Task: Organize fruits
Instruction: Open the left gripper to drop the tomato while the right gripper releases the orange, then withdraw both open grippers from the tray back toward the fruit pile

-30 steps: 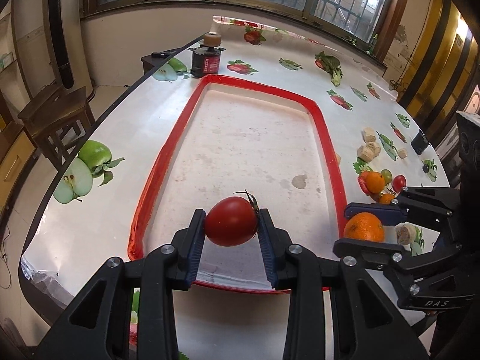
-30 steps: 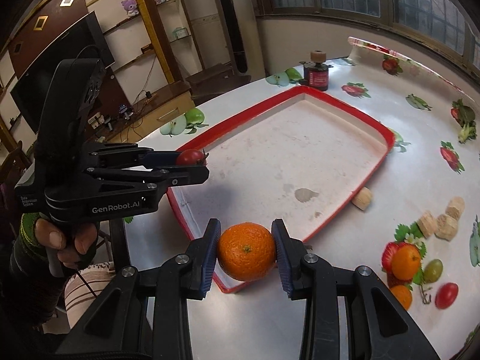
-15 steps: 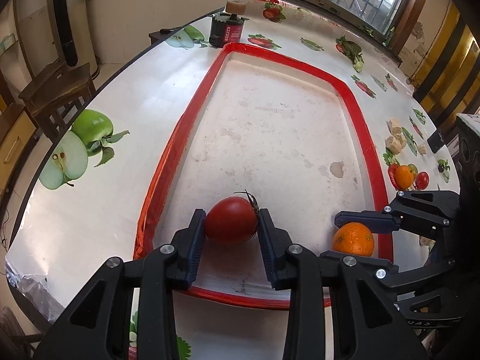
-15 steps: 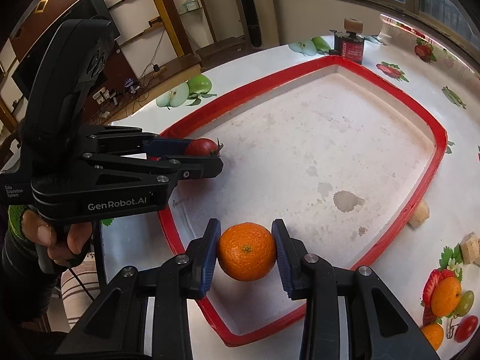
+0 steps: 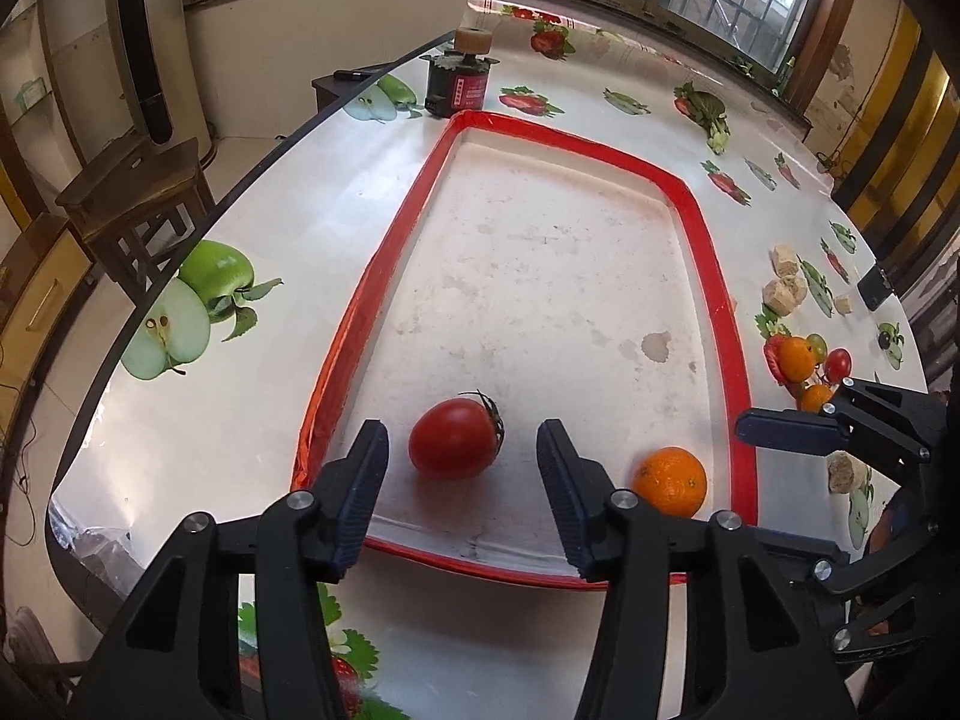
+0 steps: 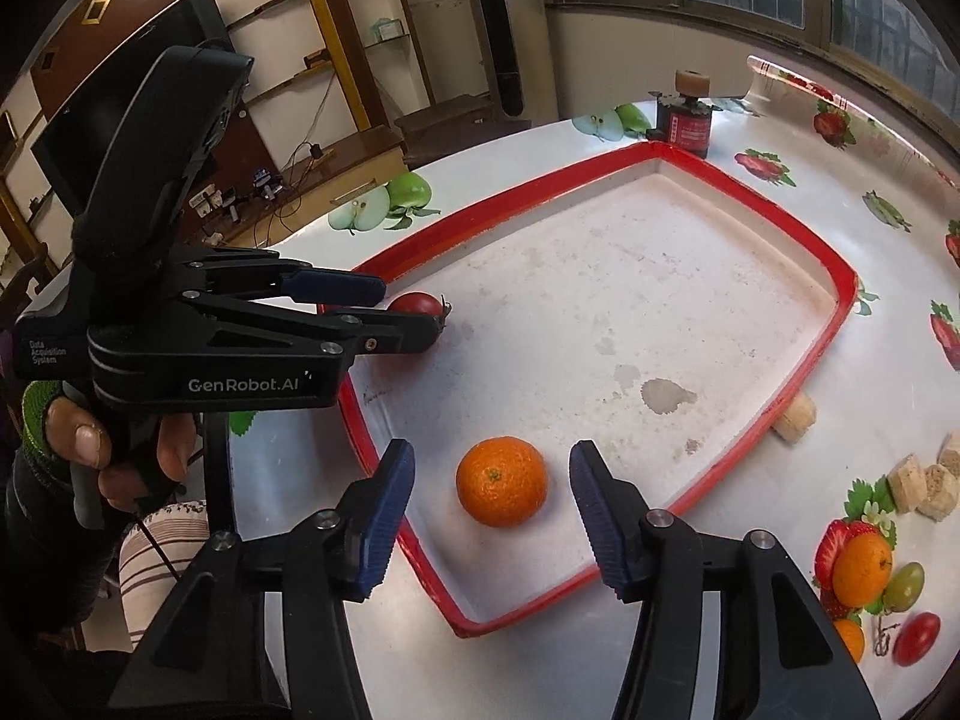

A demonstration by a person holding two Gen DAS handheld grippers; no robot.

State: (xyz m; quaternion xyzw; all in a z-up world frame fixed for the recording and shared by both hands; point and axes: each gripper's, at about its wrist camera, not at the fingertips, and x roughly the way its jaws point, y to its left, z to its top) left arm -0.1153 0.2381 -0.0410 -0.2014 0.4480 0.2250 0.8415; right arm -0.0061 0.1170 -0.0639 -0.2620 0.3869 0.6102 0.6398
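Observation:
A red tomato (image 5: 456,438) lies on the floor of the red-rimmed tray (image 5: 708,276) near its front edge. My left gripper (image 5: 462,480) is open, its jaws apart on either side of the tomato, not touching it. An orange (image 6: 501,480) lies in the tray (image 6: 840,300) at its near corner. My right gripper (image 6: 492,510) is open around the orange, apart from it. The orange also shows in the left wrist view (image 5: 671,480), and the tomato in the right wrist view (image 6: 420,303), partly hidden behind the left gripper (image 6: 384,312).
More small fruit (image 6: 864,570) lies on the fruit-printed tablecloth right of the tray, with several beige chunks (image 6: 918,480) nearby. A dark jar (image 5: 455,84) stands beyond the tray's far corner. The table edge (image 5: 144,312) runs along the left.
Both grippers lowered into the tray and opened. The tomato and the orange were let go and now rest on the tray floor.

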